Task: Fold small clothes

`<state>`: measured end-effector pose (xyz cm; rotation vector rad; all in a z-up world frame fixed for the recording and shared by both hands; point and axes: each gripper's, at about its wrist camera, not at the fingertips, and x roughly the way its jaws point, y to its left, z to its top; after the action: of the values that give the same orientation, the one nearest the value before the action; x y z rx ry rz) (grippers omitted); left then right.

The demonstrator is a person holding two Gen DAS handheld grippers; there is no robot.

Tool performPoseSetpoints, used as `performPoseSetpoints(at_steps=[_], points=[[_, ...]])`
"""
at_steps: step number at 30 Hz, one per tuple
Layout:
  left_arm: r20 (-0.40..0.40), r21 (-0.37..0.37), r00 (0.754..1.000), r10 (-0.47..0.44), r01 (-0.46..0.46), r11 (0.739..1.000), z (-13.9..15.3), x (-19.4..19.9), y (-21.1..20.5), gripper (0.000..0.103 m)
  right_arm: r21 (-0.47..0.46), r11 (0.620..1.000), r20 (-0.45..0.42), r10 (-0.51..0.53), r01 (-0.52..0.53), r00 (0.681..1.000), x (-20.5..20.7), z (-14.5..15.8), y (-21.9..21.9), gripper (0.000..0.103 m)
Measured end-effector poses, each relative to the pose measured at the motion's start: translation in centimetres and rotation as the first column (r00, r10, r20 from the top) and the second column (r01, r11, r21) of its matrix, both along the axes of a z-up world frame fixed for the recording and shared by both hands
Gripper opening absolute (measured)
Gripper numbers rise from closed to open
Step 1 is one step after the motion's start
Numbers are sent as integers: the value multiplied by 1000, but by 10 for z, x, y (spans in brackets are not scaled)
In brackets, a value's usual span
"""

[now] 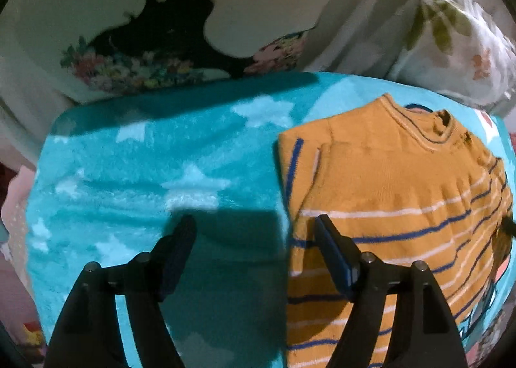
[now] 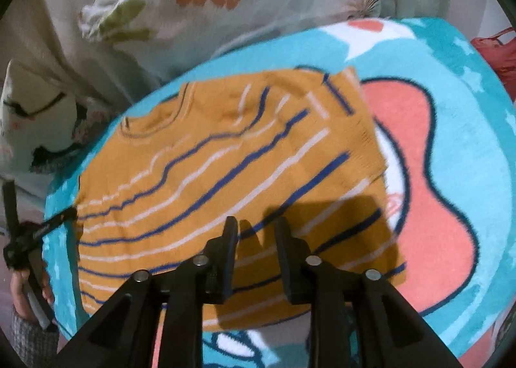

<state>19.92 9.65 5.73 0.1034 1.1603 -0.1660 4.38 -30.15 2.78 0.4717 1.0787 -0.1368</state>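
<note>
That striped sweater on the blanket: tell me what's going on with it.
A person with a gripper in each hand is folding the mustard striped sweater, which lies flat on a turquoise star blanket, its sleeves seemingly tucked in already. The left gripper hangs open at the sweater's edge, gripping nothing. The right gripper hovers over the striped body, jaws slightly apart and empty.

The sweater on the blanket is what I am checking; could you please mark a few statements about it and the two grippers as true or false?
1. The sweater is mustard with blue and white stripes. True.
2. It lies on a plain grey blanket. False: the blanket is turquoise with pale stars.
3. The left gripper is open and empty. True.
4. The right gripper is clamped on the sweater's collar. False: it is open above the striped body.
5. The left sleeve is folded in over the body. True.
</note>
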Motion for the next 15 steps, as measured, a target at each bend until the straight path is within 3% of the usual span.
performPoseSetpoints(at_steps=[3,7,12,15], points=[[-1,20,1000,-25,25,999,1,-4,-6,75,39,998,-26,-42,43,999,9,-11,-16,32],[8,-15,999,-47,47,999,13,-14,-4,75,82,993,-53,-85,90,995,16,-19,-27,31],[13,-35,997,-80,80,996,27,-28,-7,75,15,994,-33,-108,108,994,5,-2,-17,33],[9,-37,995,-104,104,994,33,-41,-8,75,2,992,-24,-124,124,992,-3,2,-13,40]])
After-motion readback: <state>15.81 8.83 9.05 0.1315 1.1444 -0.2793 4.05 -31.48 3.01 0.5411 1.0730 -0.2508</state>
